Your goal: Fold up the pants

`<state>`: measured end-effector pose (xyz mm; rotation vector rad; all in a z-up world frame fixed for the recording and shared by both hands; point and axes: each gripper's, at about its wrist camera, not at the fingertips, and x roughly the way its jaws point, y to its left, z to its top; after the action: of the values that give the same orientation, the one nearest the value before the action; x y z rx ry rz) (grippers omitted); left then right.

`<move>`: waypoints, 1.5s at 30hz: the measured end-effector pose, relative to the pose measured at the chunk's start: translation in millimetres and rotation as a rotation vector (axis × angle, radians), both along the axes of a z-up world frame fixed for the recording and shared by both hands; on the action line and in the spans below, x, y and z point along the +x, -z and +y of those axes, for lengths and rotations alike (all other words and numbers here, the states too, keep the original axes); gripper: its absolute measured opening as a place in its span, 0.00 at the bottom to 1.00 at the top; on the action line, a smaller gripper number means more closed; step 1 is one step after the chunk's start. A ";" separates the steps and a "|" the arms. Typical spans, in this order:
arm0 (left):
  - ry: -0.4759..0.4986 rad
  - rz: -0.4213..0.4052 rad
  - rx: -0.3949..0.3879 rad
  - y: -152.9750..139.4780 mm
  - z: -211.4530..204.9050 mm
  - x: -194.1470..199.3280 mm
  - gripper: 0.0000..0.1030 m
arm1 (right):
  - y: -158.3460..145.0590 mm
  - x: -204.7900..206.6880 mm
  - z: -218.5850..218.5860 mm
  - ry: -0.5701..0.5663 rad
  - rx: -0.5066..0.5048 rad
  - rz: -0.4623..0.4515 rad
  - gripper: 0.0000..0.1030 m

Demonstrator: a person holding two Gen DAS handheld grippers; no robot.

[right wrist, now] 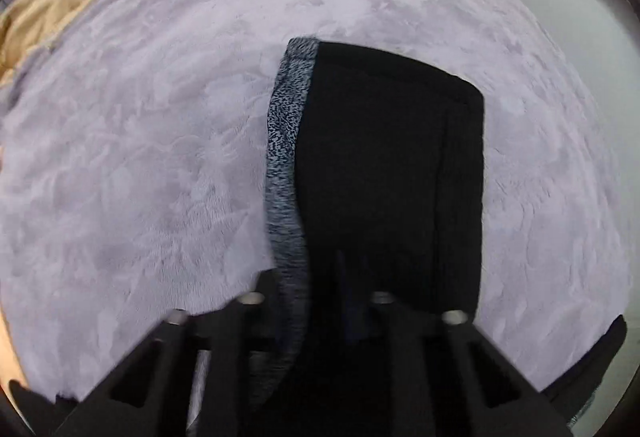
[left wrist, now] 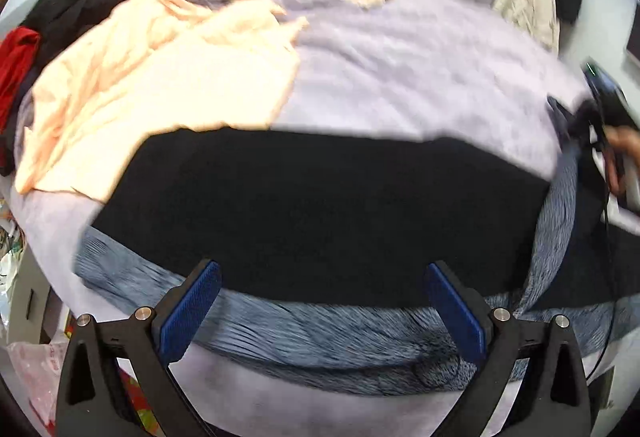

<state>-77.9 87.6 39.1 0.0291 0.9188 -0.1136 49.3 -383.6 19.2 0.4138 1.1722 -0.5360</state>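
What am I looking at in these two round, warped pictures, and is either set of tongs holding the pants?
No robot here: a person holds a pair of tongs in each hand, each carrying a wide-angle camera looking along its fingers. The left view shows the left tongs open and empty above the black pants with grey speckled trim, spread on a lilac plush blanket beside a peach garment. The right view shows the right tongs shut on the pants' end, which trails away over the blanket.

Left gripper (left wrist: 324,301) hangs steeply downward with its blue pads (left wrist: 188,313) spread wide and nothing between them, while the right gripper (right wrist: 352,301), pitched even steeper, has its fingers clamped together on black cloth.
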 end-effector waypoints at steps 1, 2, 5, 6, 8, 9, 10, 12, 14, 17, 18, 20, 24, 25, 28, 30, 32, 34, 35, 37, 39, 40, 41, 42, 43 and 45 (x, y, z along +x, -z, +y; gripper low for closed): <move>-0.024 -0.013 -0.011 -7.9 10.7 3.1 0.99 | -13.9 -25.4 -8.1 0.017 0.011 -0.076 0.07; -0.045 -0.021 -0.033 -13.5 22.0 8.7 0.99 | -28.6 -55.5 -15.3 0.038 0.005 -0.148 0.06; -0.109 0.029 -0.076 -7.6 51.6 30.3 0.99 | -63.0 -162.7 -26.9 0.095 -0.037 -0.343 0.06; -0.129 0.057 -0.090 0.4 58.7 36.0 0.99 | -67.2 -199.7 -29.1 0.124 -0.043 -0.392 0.06; -0.142 0.133 -0.136 20.5 63.8 47.3 0.99 | -62.7 -265.8 -31.2 0.152 -0.026 -0.449 0.06; -0.139 0.186 -0.147 37.5 62.4 49.7 0.99 | -54.0 -290.0 -30.8 0.149 -0.019 -0.448 0.07; -0.143 0.196 -0.098 53.3 52.3 45.4 0.99 | -43.4 -301.7 -32.8 0.138 -0.017 -0.431 0.09; -0.138 0.127 0.073 59.8 28.2 36.6 1.00 | -9.8 -315.5 -38.6 0.114 0.045 -0.387 0.11; -0.149 0.105 0.130 49.6 9.8 32.8 1.00 | 6.0 -332.9 -53.4 0.129 0.148 -0.473 0.12; -0.030 0.055 0.031 17.4 -16.0 24.2 1.00 | 11.2 -343.1 -76.6 0.214 0.296 -0.603 0.32; 0.013 0.023 0.029 8.5 -26.2 18.3 1.00 | 11.8 -346.7 -84.9 0.237 0.331 -0.659 0.50; 0.069 -0.001 0.055 4.4 -46.4 13.8 1.00 | 13.6 -349.9 -99.3 0.283 0.357 -0.766 0.71; 0.020 0.144 0.094 38.2 -45.6 32.7 1.00 | 6.3 -357.7 -113.9 0.331 0.379 -0.844 0.12; -0.038 0.171 0.095 43.9 -38.4 35.8 1.00 | -1.8 -358.8 -112.6 0.314 0.380 -0.837 0.06; -0.186 0.136 -0.006 29.6 7.8 27.5 1.00 | -40.6 -373.3 -92.9 0.232 0.268 -0.838 0.06; -0.223 0.114 -0.028 23.6 31.1 25.0 1.00 | -64.1 -381.7 -71.0 0.194 0.153 -0.810 0.06; -0.236 0.156 -0.003 33.0 47.1 31.1 1.00 | -68.9 -387.1 -62.7 0.199 0.125 -0.786 0.06; -0.213 0.198 -0.008 46.1 55.8 37.4 1.00 | -51.4 -388.5 -71.7 0.245 0.159 -0.728 0.06; -0.197 0.190 -0.003 46.2 54.7 37.6 1.00 | -33.6 -385.2 -80.9 0.270 0.188 -0.696 0.06; -0.166 0.189 0.039 42.3 47.5 39.6 1.00 | 7.7 -372.5 -97.3 0.310 0.215 -0.602 0.04; -0.125 0.191 0.034 33.5 43.2 40.2 1.00 | 29.5 -373.8 -110.5 0.304 0.289 -0.623 0.06; -0.093 0.167 0.009 25.3 43.0 35.8 1.00 | 26.9 -377.3 -113.7 0.294 0.317 -0.631 0.08; -0.066 0.135 -0.004 16.6 40.5 31.8 1.00 | 20.6 -378.6 -114.9 0.281 0.316 -0.632 0.12; -0.055 0.108 0.001 11.1 38.9 29.6 1.00 | 12.1 -378.1 -113.2 0.260 0.272 -0.626 0.14; -0.058 0.092 0.017 11.1 37.7 29.3 1.00 | 5.5 -380.5 -112.2 0.245 0.210 -0.609 0.17; -0.092 0.167 0.061 32.6 37.8 38.8 1.00 | -5.8 -382.3 -108.2 0.307 0.101 -0.532 0.43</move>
<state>-39.1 125.3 6.5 0.0339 1.0886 -0.0026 -333.1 -491.8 25.0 0.7783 0.6263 -0.5855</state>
